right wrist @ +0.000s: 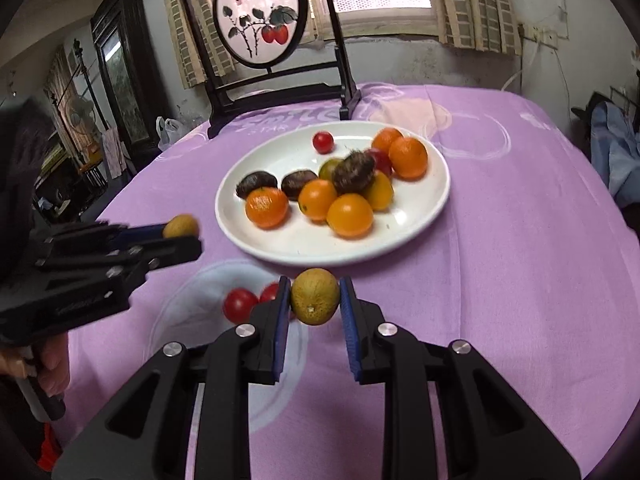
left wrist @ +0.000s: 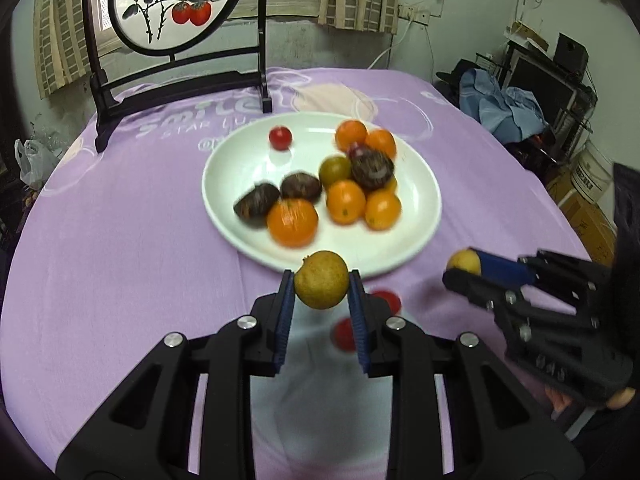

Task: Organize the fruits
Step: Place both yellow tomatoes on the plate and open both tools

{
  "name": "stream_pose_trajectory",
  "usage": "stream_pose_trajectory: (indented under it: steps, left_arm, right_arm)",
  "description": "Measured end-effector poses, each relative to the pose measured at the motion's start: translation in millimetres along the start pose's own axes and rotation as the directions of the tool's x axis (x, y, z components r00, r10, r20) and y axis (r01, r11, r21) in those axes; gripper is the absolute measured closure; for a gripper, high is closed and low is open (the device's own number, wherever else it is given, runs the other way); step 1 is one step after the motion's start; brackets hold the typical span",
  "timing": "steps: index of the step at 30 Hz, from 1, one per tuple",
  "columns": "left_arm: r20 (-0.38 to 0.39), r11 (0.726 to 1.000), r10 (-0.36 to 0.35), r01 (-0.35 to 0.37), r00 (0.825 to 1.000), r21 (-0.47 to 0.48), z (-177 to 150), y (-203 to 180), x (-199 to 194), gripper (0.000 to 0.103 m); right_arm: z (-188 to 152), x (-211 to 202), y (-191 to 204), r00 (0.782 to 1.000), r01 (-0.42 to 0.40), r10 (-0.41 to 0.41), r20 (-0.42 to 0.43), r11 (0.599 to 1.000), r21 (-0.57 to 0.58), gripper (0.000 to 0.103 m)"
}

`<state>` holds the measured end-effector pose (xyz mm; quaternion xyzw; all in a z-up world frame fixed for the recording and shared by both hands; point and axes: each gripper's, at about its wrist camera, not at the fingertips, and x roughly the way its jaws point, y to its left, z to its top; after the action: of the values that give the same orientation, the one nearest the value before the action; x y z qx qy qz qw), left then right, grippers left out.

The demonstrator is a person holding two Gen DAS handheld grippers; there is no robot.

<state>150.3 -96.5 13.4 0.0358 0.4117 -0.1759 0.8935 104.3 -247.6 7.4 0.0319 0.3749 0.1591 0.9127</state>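
A: What sits at the far left?

B: A dark screen point(right wrist: 260, 24) with a round painted panel stands on the purple cloth point(right wrist: 520, 240), far side of the table, behind the plate point(right wrist: 432, 204).

A: And the left gripper point(left wrist: 321, 280)?

B: It is clamped on a yellow-brown fruit point(left wrist: 321, 280), held clear of the cloth just near of the plate's near rim. In the right wrist view it shows at the left with that fruit at its tips.

A: What lies under it?

B: Two tomatoes point(right wrist: 240, 304) on the cloth, side by side, near of the plate, between the two grippers. They are blurred in the left view.

A: The plate itself?

B: White, in the middle of the table. Three dark brown fruits point(right wrist: 256, 185), several oranges point(right wrist: 267, 207), a greenish one point(right wrist: 330, 168) and a lone red tomato point(right wrist: 322, 142) at its far edge. Something red is tucked among the far oranges, perhaps another tomato; it is mostly hidden.

A: The right gripper point(right wrist: 315, 296)?

B: Also closed on a fruit of the same kind, a longan point(right wrist: 315, 296) by its look, lifted off the cloth, near of the plate's rim.
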Motion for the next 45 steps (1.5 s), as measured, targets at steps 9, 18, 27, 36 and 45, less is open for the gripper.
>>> stream_pose_trajectory:
  steps: [9,18,27,36,45]
  left_arm:
    - [0.002,0.998,0.053,-0.053,0.999,-0.021,50.7,23.4,39.1,0.076]
    - [-0.037,0.995,0.083,-0.085,0.996,-0.06,70.1,34.4,76.8,0.076]
    - [-0.018,0.994,0.079,-0.08,0.997,-0.07,78.1,25.6,87.4,0.039]
    - [-0.015,0.993,0.083,-0.084,0.996,-0.085,63.1,23.9,68.0,0.031]
    - [-0.014,0.993,0.084,-0.085,0.996,-0.084,17.6,17.4,31.9,0.024]
  right_arm:
    - [41.9,46.1,20.2,1.0,-0.017,0.015,-0.023,0.996,-0.084,0.078]
    - [48.0,79.0,19.3,0.999,-0.001,-0.003,-0.049,0.997,-0.075,0.078]
    - [46.0,69.4,13.8,1.0,-0.022,0.021,-0.017,0.998,-0.059,0.072]
    - [35.1,37.3,0.0,0.999,-0.035,0.035,0.019,0.999,-0.01,0.072]
    - [5.1,5.7,-6.3,1.0,0.004,-0.004,0.013,1.0,-0.005,0.061]
